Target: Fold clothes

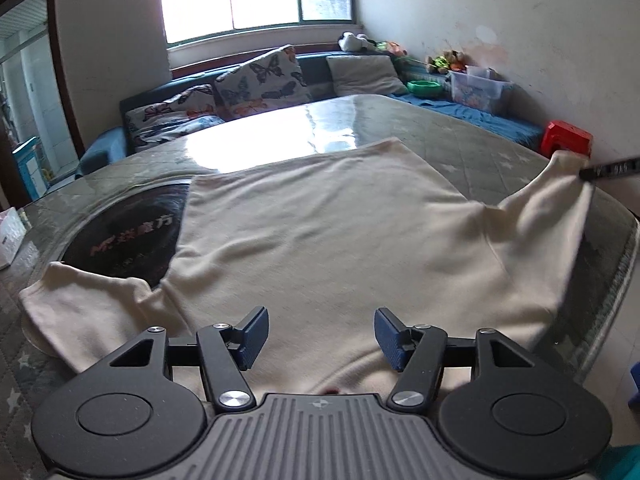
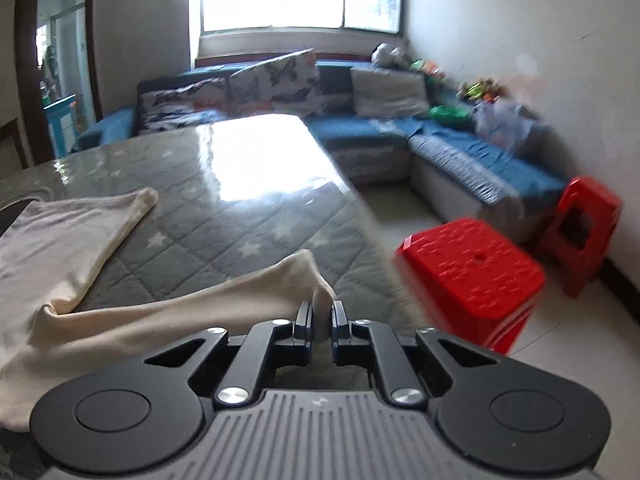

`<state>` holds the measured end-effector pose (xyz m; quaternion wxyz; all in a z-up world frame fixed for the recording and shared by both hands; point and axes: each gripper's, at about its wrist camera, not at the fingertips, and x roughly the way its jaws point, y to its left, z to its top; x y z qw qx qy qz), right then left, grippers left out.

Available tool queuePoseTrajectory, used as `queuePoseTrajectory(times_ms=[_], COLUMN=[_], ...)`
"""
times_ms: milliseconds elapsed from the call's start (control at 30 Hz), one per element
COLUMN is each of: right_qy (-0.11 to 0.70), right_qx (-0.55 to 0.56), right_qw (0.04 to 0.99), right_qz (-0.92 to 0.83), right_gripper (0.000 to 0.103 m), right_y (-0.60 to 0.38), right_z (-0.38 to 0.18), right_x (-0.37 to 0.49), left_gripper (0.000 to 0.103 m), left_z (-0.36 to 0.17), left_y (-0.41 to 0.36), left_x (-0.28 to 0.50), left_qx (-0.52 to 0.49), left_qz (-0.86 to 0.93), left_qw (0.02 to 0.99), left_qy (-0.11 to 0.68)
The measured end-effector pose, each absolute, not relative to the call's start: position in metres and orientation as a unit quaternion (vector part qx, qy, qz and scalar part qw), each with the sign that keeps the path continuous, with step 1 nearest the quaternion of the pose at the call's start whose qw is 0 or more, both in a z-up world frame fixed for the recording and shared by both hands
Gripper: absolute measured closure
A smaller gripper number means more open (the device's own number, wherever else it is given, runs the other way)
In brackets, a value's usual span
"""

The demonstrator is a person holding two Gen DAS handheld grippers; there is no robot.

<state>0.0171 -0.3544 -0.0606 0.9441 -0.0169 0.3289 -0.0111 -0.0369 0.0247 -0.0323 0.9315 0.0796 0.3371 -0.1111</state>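
Note:
A cream T-shirt lies spread flat on the table, collar end nearest me. My left gripper is open and empty, hovering over the shirt near the collar. The shirt's left sleeve lies flat. My right gripper is shut on the tip of the right sleeve and holds it lifted, stretched out to the right. It also shows in the left wrist view at the sleeve end.
The table has a grey quilted star cover under clear glossy film, with a dark round print at left. Two red stools stand right of the table. A blue sofa with cushions and toys runs along the wall.

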Motion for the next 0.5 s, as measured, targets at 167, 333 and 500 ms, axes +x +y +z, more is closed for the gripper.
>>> queuePoseTrajectory(times_ms=[167,333,500], right_qy=[0.360,0.343,0.351], right_qx=[-0.035,-0.036,-0.033], right_qw=[0.931,0.937,0.936], right_qz=[-0.051,-0.056,0.023], right_gripper=[0.092,0.085,0.072], right_y=[-0.363,-0.358,-0.331], right_z=[-0.066,-0.062,-0.062], right_x=[0.007,0.008,0.010], left_gripper=[0.039,0.036,0.033], left_z=[-0.034,-0.034,-0.036], left_y=[0.019,0.021,0.025], left_x=[-0.038,-0.038,-0.040], left_qx=[0.083,0.082,0.070], left_qz=[-0.127,-0.128,-0.123], left_qw=[0.929,0.929,0.930], left_qy=[0.337,0.336,0.339])
